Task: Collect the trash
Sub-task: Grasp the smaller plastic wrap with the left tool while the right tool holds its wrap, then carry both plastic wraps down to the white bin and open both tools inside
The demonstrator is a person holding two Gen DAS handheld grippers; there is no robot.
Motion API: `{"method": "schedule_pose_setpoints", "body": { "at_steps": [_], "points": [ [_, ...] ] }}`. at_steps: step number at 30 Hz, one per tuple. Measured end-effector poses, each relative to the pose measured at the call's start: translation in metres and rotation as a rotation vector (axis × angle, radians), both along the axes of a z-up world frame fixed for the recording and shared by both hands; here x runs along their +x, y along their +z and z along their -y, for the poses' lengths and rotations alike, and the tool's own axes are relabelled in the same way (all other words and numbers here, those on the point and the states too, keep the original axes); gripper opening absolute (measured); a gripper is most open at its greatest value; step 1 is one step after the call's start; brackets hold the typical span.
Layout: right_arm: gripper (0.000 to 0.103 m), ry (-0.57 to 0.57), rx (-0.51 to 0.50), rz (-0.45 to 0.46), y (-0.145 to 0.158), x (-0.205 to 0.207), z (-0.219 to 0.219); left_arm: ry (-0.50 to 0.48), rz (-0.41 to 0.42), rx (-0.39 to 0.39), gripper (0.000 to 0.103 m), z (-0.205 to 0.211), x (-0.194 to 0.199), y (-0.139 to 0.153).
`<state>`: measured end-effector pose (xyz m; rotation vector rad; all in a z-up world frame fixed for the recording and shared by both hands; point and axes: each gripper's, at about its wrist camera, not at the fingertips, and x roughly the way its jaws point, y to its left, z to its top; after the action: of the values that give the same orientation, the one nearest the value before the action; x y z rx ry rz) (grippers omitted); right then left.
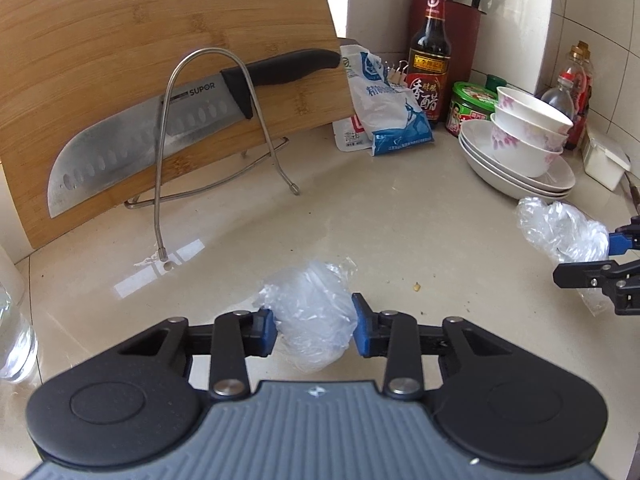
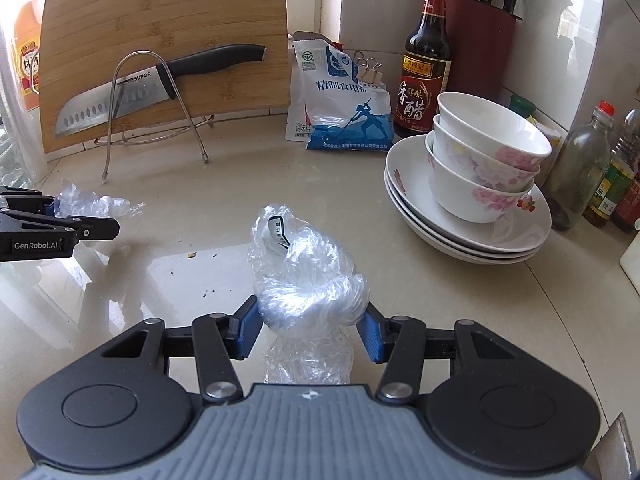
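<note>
The left gripper [image 1: 314, 330] has its jaws partly closed, the two blue pads pressing the sides of a crumpled wad of clear plastic film [image 1: 310, 312] pinched between them just above the pale tabletop [image 1: 400, 232]. The right gripper [image 2: 310, 330] holds its jaws about half spread, pinching a second, larger clear plastic wad [image 2: 300, 280] that bulges up above the pads and has a small printed label tucked in its top. That makes two pieces of plastic trash, one in each gripper, both over the middle of the tabletop toward its near edge; each gripper shows at the side of the other's view with its wad.

Along the far edge, one bamboo cutting board [image 2: 160, 40] leans in one wire rack [image 2: 160, 96], with one knife [image 2: 132, 96] resting across it. Beside the board stand two seasoning pouches [image 2: 340, 108], one in front of the other, and a few binder clips. In the far right corner are one dark vinegar bottle [image 2: 426, 60] and one red knife block [image 2: 480, 40]. In front of these, three bowls [image 2: 484, 160] are stacked on three stacked plates [image 2: 420, 208]. A few crumbs lie on the tabletop between the grippers.
</note>
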<state>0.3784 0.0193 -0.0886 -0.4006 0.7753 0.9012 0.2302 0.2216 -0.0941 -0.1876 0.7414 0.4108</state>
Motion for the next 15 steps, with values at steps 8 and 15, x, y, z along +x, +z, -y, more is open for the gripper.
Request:
{"method": "schedule_pose_setpoints", "body": {
  "at_steps": [8,15],
  "points": [
    [0.056,0.004,0.042,-0.051,0.015,-0.026,0.03,-0.081,0.002,0.02,0.035,0.031,-0.023,0.022],
    [0.056,-0.012,0.066,-0.094,0.027,-0.057,0.067,-0.169,0.006,0.009,0.035,0.069,-0.041,0.038]
  ]
}}
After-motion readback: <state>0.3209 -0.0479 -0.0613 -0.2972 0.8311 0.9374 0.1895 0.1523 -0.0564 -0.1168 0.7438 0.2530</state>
